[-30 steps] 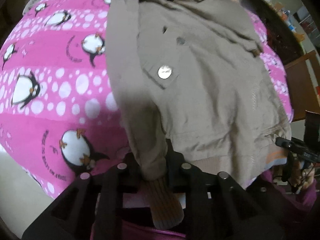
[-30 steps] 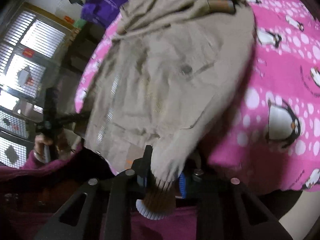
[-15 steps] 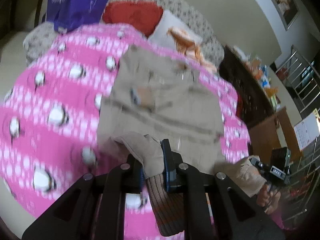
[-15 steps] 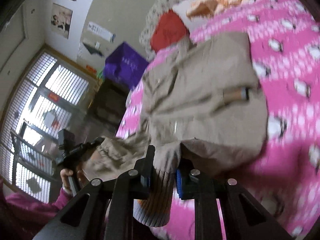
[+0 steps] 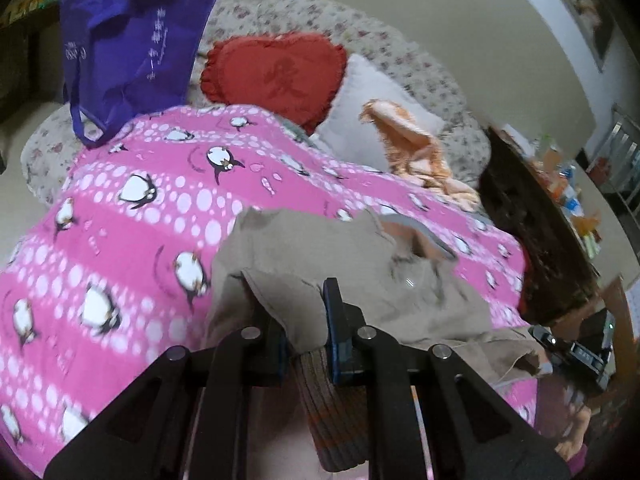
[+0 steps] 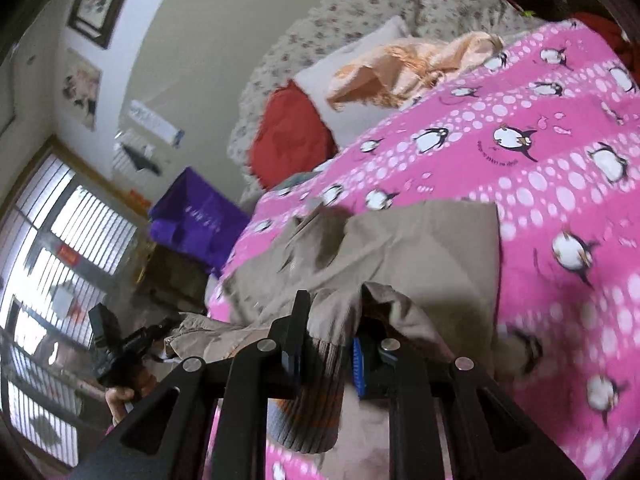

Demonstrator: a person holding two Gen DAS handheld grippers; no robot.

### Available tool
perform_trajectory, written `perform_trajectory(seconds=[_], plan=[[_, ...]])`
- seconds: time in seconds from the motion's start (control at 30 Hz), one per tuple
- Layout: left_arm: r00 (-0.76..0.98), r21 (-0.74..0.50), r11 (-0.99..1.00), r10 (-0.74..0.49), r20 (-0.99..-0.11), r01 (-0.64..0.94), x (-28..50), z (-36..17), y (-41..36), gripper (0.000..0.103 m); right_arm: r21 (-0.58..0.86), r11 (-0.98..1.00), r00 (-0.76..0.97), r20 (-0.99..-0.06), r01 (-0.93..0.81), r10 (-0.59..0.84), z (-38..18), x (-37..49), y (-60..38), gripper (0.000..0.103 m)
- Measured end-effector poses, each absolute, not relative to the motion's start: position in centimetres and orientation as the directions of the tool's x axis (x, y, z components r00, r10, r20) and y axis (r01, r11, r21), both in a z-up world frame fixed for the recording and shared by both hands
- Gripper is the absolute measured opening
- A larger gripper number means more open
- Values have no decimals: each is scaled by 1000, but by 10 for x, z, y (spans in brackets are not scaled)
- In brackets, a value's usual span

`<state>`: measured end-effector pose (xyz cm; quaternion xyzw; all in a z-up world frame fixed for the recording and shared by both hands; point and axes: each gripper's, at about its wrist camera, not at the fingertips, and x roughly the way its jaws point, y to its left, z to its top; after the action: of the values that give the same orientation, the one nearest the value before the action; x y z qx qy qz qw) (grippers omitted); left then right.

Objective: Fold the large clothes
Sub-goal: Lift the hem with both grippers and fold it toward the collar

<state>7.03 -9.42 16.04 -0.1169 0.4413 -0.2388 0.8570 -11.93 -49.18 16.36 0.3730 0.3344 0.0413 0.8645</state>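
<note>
On the pink blanket [image 5: 132, 240], both grippers [image 5: 290, 312] [image 6: 326, 326] pinch the tan jacket's [image 5: 320, 248] cuffs; it lies crosswise between them.

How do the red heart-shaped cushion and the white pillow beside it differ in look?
The red heart-shaped cushion has a frilly edge and a character stitched on its face; the white pillow is plain with straight edges. The cushion is bare in front, while an orange cloth lies over the pillow. Both lean against the floral backing behind the pink penguin blanket.
</note>
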Motion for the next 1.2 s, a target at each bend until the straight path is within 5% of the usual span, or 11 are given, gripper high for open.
perform_trajectory(seconds=[0.17, 0.3, 0.37, 0.53, 0.63, 1.03, 1.2], plan=[[430, -441, 855, -518, -739, 273, 115, 127, -109, 21, 683, 679, 727, -607, 271, 321, 129, -72, -520, 27], [438, -463, 849, -528, -728, 253, 121, 128, -97, 73, 695, 657, 766, -582, 292, 275, 128, -95, -538, 39], [483, -456, 845, -534, -694, 278, 113, 144, -87, 81, 667, 694, 775, -579, 272, 253, 137, -112, -537, 39], [510, -413, 855, -518, -686, 312, 96, 156, -84, 82, 548, 828, 716, -625, 118, 312, 147, -124, -489, 39], [451, -357, 879, -470, -759, 315, 99, 134, -103, 82, 454, 883, 681, -683, 114, 264, 137, -92, -465, 39], [440, -232, 942, -319, -839, 242, 134, 81, -134, 82, 305, 901, 671, -741, 309, 21, 98, 21, -499, 37], [459, -265, 907, -398, -794, 328, 111, 108, -126, 82, 374, 913, 739, -660, 162, 140, 146, -20, -474, 63]])
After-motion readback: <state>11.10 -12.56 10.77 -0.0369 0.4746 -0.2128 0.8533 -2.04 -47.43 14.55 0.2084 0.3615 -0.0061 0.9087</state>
